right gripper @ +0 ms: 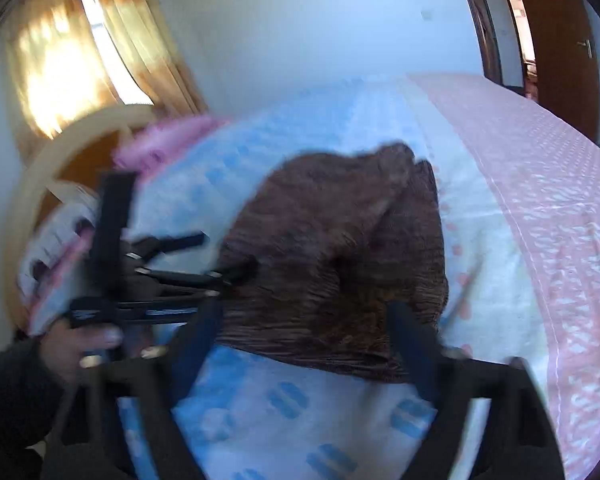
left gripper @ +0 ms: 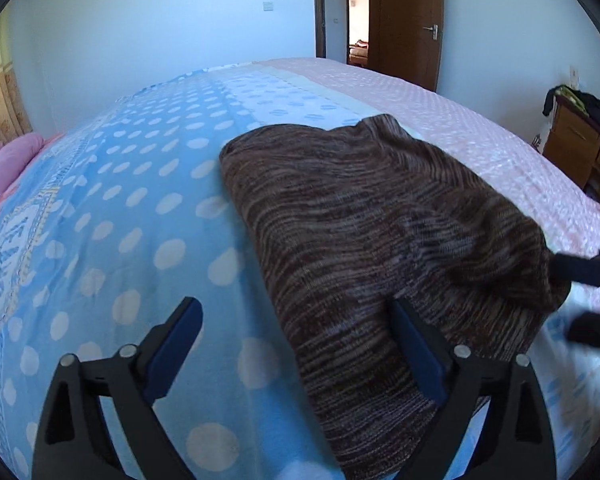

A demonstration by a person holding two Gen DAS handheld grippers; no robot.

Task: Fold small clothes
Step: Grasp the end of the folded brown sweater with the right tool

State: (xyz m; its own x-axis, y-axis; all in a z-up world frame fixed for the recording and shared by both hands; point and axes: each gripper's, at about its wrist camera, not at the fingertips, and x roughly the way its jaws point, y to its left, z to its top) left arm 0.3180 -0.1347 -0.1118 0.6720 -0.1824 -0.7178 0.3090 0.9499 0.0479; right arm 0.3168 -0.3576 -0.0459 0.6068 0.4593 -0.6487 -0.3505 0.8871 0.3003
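From the left wrist view, I see my left tool [left gripper: 296,312] with its two fingers wide apart and nothing between them. The brown sweater [left gripper: 380,220] lies on the bed [left gripper: 120,220], already folded into a thick bundle. It sits just ahead and to the right of this tool. One blue finger is over the blue dotted sheet, and the other is at the near edge of the knit. The bundle's long side runs from near and right to far and left. At the right edge of this view I see my right tool [left gripper: 580,300] as dark blurry fingers at the sweater's right end. I cannot tell from here if they touch it.

From the right wrist view, things are blurry. My right tool [right gripper: 304,324] has its fingers apart, with the near edge of the sweater [right gripper: 332,248] lying between them. The pads do not seem to press on it, so I think it is let go. This view shows what the first cannot: my left hand [right gripper: 80,344] in a dark sleeve, holding the left tool [right gripper: 216,256] at the sweater's left edge. The sweater's far end looks lumpy here.

I judge both tools are about as near, one at each end. The next move depends on gripping the near edge evenly.
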